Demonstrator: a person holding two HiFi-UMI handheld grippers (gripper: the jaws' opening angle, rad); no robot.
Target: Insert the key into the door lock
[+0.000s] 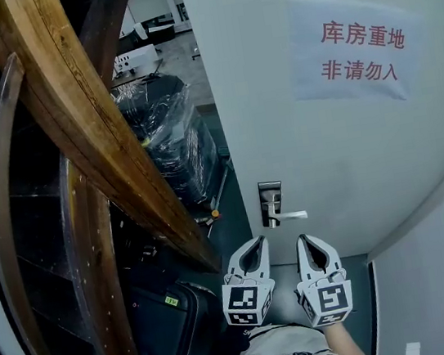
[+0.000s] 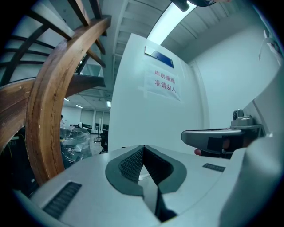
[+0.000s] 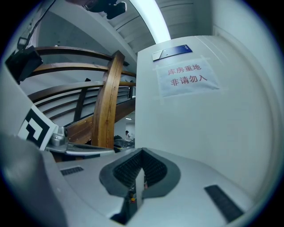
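Holding the key point(image 3: 140, 184) in the clenched right tool point(image 1: 308, 244), below and apart from the door lock point(image 1: 271, 200), risks the thin blade pivoting in the pads and arriving tilted, while the left tool point(image 1: 257, 246), clenched on nothing, steadies nothing.

A curved brown wooden stair rail point(image 1: 72, 112) is sweeping down the left of the frame, a plastic-wrapped dark stack point(image 1: 167, 131) is standing on grey floor point(image 1: 174, 60) at upper centre, and a long ceiling light strip point(image 2: 166, 22) is glowing overhead.
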